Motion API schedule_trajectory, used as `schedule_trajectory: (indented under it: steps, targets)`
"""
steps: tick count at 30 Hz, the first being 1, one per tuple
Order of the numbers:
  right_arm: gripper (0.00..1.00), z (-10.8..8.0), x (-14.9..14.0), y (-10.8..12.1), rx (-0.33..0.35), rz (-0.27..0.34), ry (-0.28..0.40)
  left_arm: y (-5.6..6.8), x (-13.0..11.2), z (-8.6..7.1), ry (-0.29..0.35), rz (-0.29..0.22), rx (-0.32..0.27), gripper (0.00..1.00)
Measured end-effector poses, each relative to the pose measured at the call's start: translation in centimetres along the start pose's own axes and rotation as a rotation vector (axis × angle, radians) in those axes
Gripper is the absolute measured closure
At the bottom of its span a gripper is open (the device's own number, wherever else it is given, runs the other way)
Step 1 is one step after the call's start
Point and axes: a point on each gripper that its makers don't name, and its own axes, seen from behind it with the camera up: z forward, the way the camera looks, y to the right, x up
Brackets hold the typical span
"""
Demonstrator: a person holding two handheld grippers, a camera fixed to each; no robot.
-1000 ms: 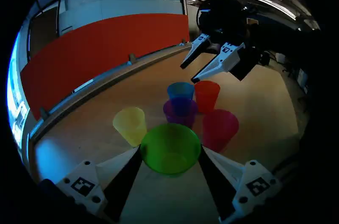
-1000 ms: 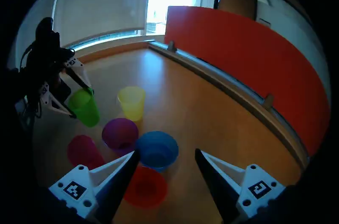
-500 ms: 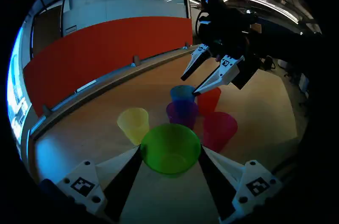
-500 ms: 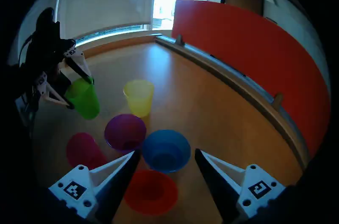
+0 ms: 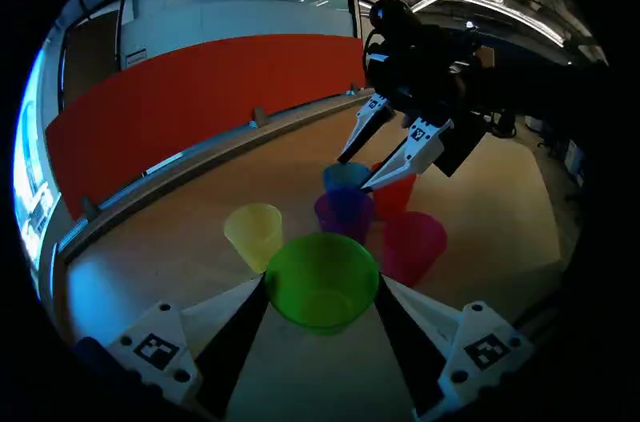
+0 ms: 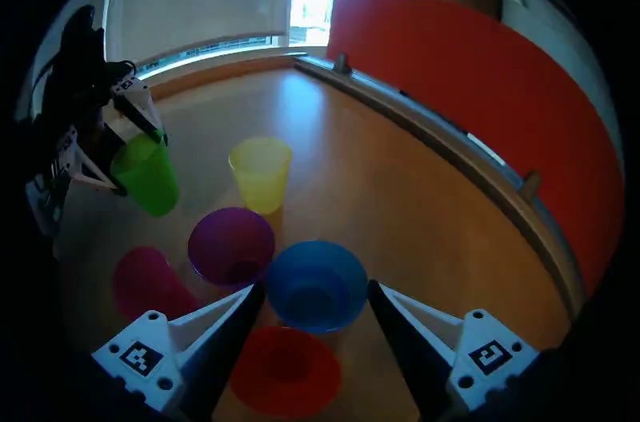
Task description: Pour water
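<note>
My left gripper [image 5: 322, 288] is shut on a green cup [image 5: 322, 282]; in the right gripper view the same green cup [image 6: 146, 174] hangs slightly tilted in the left gripper [image 6: 141, 166] at the left. Past it stand a yellow cup [image 5: 254, 234], a purple cup [image 5: 344, 214], a blue cup [image 5: 346, 177], a red cup [image 5: 395, 197] and a magenta cup [image 5: 412, 244]. My right gripper [image 6: 314, 294] is open, its fingers on either side of the blue cup [image 6: 316, 284], with the red cup [image 6: 286, 370] below it. The right gripper [image 5: 352, 174] reaches down from the upper right.
The cups stand close together on a wooden table [image 6: 376, 182]: purple cup [image 6: 232, 244], yellow cup [image 6: 260, 173], magenta cup [image 6: 144, 290]. A red partition [image 6: 480, 86] with a rail runs along the table's far edge. A person's dark sleeve [image 5: 528, 94] holds the right gripper.
My right gripper has come down and forward over the cluster, so the blue cup now lies between its fingers. The left gripper keeps hold of the green cup and has moved slightly.
</note>
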Motion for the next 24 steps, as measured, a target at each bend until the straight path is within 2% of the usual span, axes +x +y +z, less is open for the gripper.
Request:
schedule_trajectory:
  steps: [24]
  targets:
    - [0.0, 1.4, -0.9, 0.1, -0.003, 0.0, -0.036, -0.3, -0.3, -0.2, 0.003, -0.009, 0.002, 0.12]
